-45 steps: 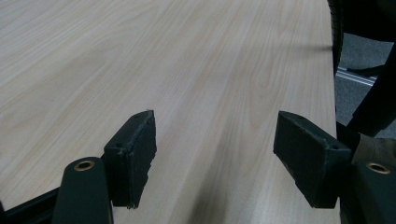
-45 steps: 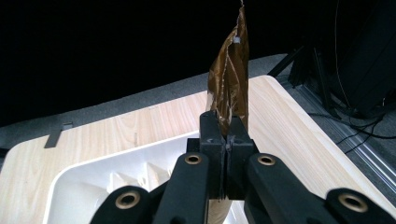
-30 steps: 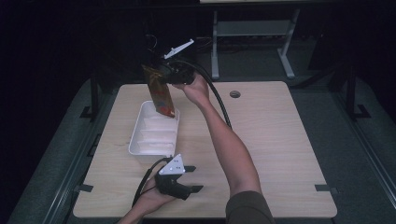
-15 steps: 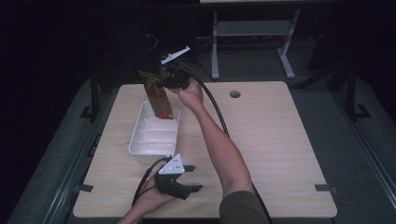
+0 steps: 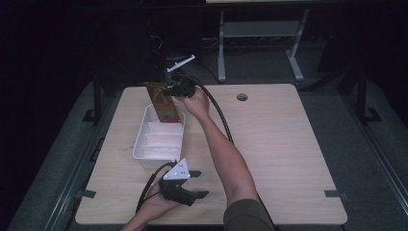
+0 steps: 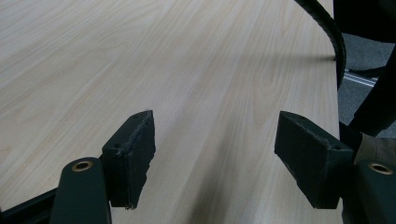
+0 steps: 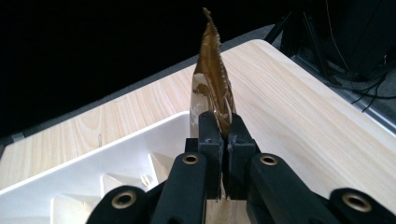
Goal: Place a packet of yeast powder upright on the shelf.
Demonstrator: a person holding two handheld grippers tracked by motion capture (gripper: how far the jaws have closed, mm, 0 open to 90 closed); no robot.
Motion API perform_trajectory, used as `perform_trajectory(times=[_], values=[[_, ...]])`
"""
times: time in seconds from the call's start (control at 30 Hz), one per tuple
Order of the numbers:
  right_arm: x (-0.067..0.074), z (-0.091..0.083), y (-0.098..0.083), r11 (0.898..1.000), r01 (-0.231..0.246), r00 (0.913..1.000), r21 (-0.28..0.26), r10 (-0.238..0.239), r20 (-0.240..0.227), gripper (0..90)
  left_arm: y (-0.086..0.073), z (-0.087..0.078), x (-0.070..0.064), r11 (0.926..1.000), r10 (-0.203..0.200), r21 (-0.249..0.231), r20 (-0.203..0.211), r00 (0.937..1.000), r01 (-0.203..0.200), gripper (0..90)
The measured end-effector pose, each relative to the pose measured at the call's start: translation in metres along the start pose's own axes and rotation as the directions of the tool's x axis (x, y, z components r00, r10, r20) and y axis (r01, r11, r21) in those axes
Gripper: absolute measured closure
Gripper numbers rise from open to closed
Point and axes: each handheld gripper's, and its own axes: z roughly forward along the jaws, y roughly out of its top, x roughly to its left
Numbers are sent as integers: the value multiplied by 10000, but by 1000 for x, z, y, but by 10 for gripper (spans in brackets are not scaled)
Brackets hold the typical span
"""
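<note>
High view, left to right. The white moulded plastic tray with ribbed dividers [image 5: 149,147] lies on the left half of the pale wood-grain table [image 5: 288,154], its long axis running away from the person. Above the tray's far end hangs a flat brown foil sachet with a serrated top edge and a red patch near its foot [image 5: 163,103]; its lower end reaches down into the tray's far compartment, though whether it touches the floor there cannot be told. The right gripper [image 5: 174,86] grasps the sachet by one side edge, jaws pinched tight on the film, with the right hand [image 5: 195,101] behind it. Near the table's front edge, just before the tray, the left gripper [image 5: 195,185] rests in the left hand [image 5: 154,204].

Left gripper view: the black jaws stand wide apart with nothing between them over bare table.

Right gripper view: the jaws press flat together on the sachet [image 7: 212,86], seen edge-on, with the tray [image 7: 84,158] at lower left.

Handling, as judged: the sachet looks light, thin and pliant, with slick film. It will probably sag or swing from an edge grip. A flat sealed margin is the best place to hold it, not the filled middle.
</note>
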Motion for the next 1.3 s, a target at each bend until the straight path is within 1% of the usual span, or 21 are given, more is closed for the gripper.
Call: perform_trajectory(times=[0.03,0.1,0.23,0.47,0.5,0.63,0.73,0.8,0.83,0.9,0.93,1.0,1.03,1.13,1.17,1.23,1.3], values=[[-3,-1,-2,9998,-207,9998,-80,207,-72,870,0,0,0,10000,-7,8,3,10000,7,284],[-7,-3,-6,9991,-424,9991,-63,424,-67,865,0,0,1,10000,-23,-2,-4,10000,23,283],[-14,-6,-11,9973,-726,9974,85,726,4,864,0,0,0,10000,-29,-16,-24,10000,29,283],[-16,-8,-16,9967,-793,9967,181,790,169,865,0,1,0,10000,-3,-35,-26,10000,3,281],[-17,-9,-18,9960,-868,9960,200,863,214,865,1,2,0,10000,-5,-49,-18,10000,5,281],[-19,-11,-20,9956,-911,9957,217,907,202,855,1,2,0,10000,30,-10,-23,10000,-30,278],[-19,-14,-20,9959,-878,9958,224,872,269,816,0,2,1,10000,4,-12,-32,10000,-4,275],[-21,-17,-21,9954,-951,9953,105,949,169,764,0,1,1,10000,-43,-31,-37,10000,43,273],[-22,-19,-22,9945,-1047,9944,45,1046,123,750,1,1,1,10000,-43,-40,-32,10000,43,273],[-24,-23,-23,9941,-1083,9941,-29,1083,39,713,1,2,1,10000,-61,-51,-22,10000,61,270],[-24,-25,-24,9936,-1131,9936,-10,1131,11,695,1,2,1,10000,-72,-66,-15,10000,72,270],[-25,-26,-25,9935,-1138,9935,-22,1138,-30,687,1,2,0,10000,-58,-66,-16,10000,58,269],[-25,-29,-27,9936,-1129,9936,22,1129,-2,652,1,1,1,10000,-45,-64,-21,10000,45,268],[-26,-34,-29,9931,-1174,9931,-40,1174,-58,642,1,1,1,10000,-43,-50,-38,10000,43,263],[-27,-39,-31,9926,-1211,9926,-103,1210,-65,620,1,2,1,10000,-45,-54,-33,10000,45,262],[-28,-44,-34,9912,-1317,9911,-148,1314,-189,609,1,2,1,10000,-26,-51,-13,10000,26,260],[-29,-48,-37,9911,-1323,9909,-138,1319,-256,595,2,3,1,10000,-4,-31,-21,10000,4,260]])
